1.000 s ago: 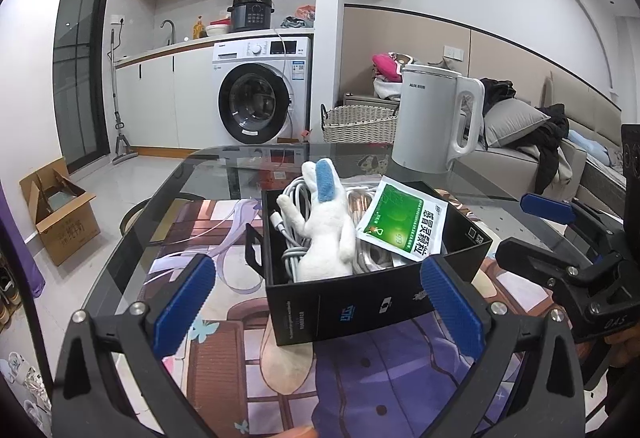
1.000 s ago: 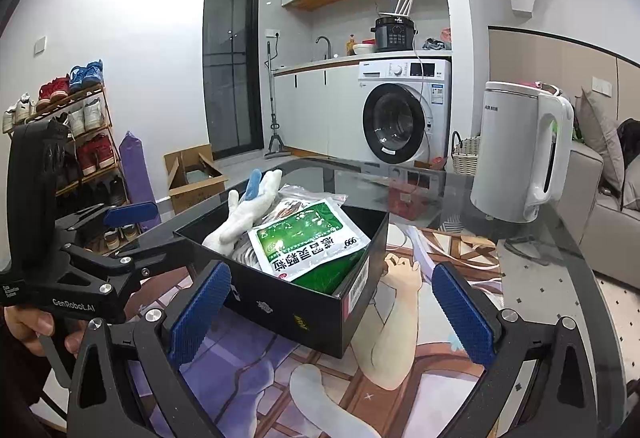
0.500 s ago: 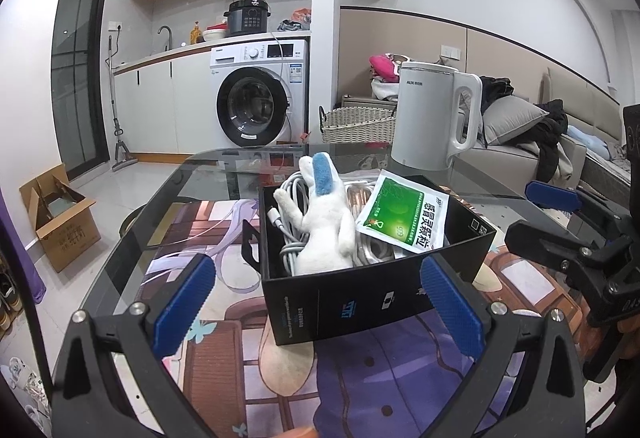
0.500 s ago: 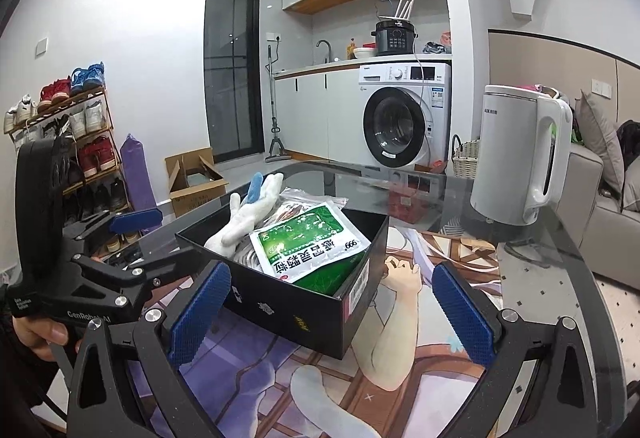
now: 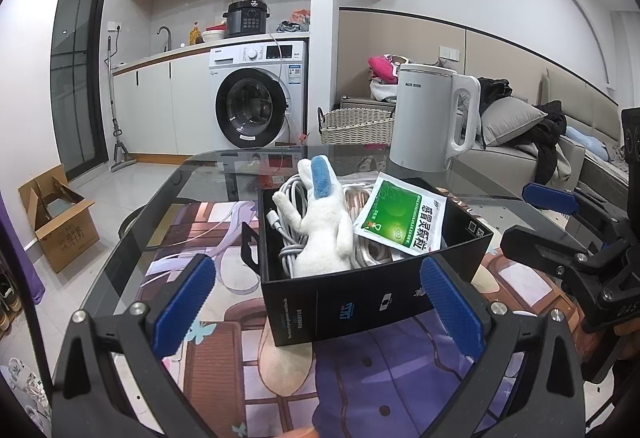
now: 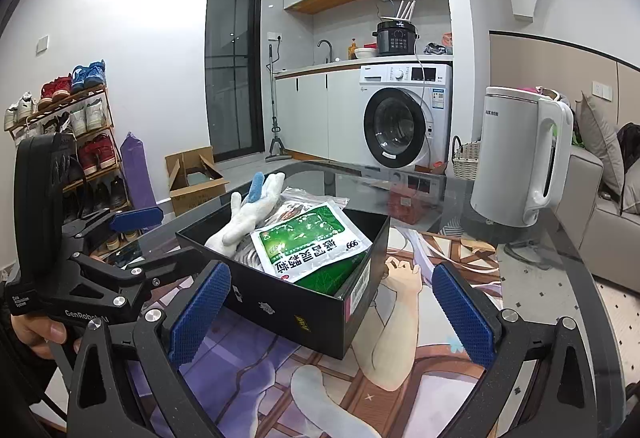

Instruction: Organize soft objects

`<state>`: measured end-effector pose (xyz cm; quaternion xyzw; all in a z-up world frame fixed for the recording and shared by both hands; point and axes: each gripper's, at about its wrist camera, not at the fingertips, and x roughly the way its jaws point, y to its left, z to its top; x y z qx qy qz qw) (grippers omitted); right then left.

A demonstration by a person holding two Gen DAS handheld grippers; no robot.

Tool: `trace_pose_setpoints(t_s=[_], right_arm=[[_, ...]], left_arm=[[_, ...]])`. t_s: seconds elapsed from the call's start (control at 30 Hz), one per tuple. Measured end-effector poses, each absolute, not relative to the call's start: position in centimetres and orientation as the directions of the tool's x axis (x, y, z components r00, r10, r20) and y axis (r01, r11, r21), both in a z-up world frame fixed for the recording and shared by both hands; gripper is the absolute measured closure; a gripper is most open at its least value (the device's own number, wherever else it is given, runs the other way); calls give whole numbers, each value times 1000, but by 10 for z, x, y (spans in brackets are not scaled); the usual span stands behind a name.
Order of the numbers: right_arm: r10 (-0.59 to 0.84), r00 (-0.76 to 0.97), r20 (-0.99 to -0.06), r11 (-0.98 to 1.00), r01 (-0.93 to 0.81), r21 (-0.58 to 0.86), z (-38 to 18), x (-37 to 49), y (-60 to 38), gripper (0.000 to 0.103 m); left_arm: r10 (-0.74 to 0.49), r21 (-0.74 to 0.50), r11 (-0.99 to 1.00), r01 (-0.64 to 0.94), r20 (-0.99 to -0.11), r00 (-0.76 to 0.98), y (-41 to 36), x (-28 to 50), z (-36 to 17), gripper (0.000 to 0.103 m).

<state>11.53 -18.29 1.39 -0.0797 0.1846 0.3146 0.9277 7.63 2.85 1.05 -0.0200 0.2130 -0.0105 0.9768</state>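
Note:
A black cardboard box [image 5: 372, 302] [image 6: 304, 302] sits on the glass table. Inside it lie a white plush rabbit with a blue ear [image 5: 320, 234] [image 6: 248, 214], a coil of white cables [image 5: 286, 214] and a green-and-white medicine sachet [image 5: 400, 218] [image 6: 312, 242]. My left gripper [image 5: 318, 302] stands open just in front of the box's near wall, nothing between its blue pads. My right gripper [image 6: 332, 314] is also open, level with the box's near corner, empty. Each gripper shows in the other's view, at the box's side.
A white electric kettle [image 5: 432, 118] [image 6: 520, 158] stands on the table behind the box. A printed mat [image 6: 400, 358] covers the table [image 6: 560, 250]. Beyond are a washing machine [image 5: 260, 98], a wicker basket [image 5: 356, 124], a sofa, a shoe rack [image 6: 68, 142] and an open carton [image 5: 60, 222].
Both views have shifted only slightly; the box and its contents stay put. The right gripper sits a little further right in the left wrist view. Both grippers remain open.

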Motion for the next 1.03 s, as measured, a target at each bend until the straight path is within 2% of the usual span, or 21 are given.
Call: trace_pose_setpoints(t_s=[1.03], right_arm=[[554, 733, -395, 789, -614, -34, 14, 116, -182, 0]], left_arm=[[-42, -55, 998, 22, -412, 910, 28, 76, 16, 0]])
